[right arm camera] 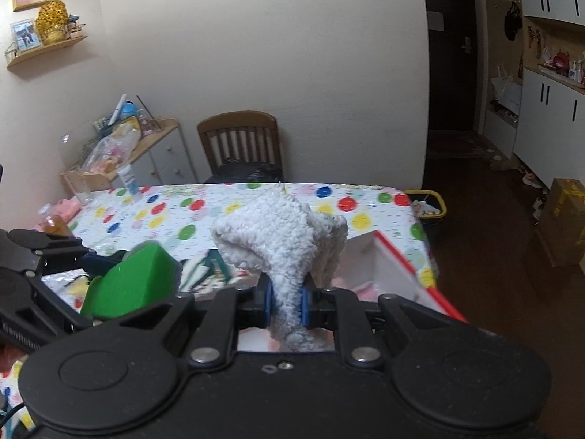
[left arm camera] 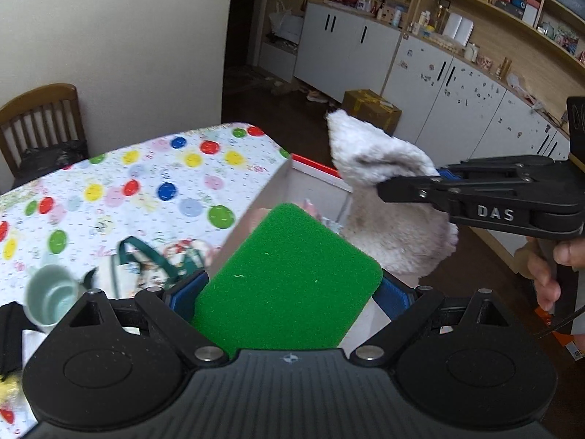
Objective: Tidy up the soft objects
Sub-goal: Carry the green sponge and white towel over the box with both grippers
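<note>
The left tongs are clamped on a green sponge, which sticks out ahead of them above the near wall of a white box. The right tongs are pinched tight on a white fluffy cloth; its bunched upper part stands above the pads and the rest hangs below. The box, red along its rim, sits on the spotted tabletop just ahead of both tongs. A pale green cup and a small printed bag lie left of the left tongs.
</note>
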### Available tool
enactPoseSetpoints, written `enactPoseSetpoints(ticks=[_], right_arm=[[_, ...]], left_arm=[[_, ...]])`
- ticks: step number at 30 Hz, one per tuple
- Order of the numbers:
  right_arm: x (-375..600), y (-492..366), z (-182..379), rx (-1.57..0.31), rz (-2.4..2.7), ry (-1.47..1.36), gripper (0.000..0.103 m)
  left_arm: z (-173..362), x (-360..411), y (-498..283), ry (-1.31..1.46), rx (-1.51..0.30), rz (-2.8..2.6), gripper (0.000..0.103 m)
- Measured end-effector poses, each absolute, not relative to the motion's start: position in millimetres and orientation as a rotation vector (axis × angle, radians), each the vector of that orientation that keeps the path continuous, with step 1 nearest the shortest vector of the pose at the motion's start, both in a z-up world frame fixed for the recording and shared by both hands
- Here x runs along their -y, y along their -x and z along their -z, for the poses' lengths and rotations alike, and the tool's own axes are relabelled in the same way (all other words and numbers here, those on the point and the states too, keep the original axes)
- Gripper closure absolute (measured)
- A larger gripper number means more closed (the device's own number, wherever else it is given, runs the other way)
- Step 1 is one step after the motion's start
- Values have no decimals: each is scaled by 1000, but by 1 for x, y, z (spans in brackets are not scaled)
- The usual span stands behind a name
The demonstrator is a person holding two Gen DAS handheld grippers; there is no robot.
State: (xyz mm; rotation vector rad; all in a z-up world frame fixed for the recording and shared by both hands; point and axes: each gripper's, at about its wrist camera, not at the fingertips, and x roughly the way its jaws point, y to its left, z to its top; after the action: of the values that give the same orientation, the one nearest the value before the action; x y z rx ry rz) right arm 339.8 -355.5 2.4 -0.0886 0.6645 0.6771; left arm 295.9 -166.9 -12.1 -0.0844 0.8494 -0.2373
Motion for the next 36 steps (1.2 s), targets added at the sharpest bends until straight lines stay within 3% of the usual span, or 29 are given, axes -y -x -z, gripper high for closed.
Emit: enactPoseSetpoints(ticks=[20,36], right_arm=[[368,-429,64,-743,-662,288,89],[373,-445,114,-911,-691,219,84]], left_arm=[[83,264,-366,-21,-969,242,7],[131,276,-391,24,-1130,231,7]])
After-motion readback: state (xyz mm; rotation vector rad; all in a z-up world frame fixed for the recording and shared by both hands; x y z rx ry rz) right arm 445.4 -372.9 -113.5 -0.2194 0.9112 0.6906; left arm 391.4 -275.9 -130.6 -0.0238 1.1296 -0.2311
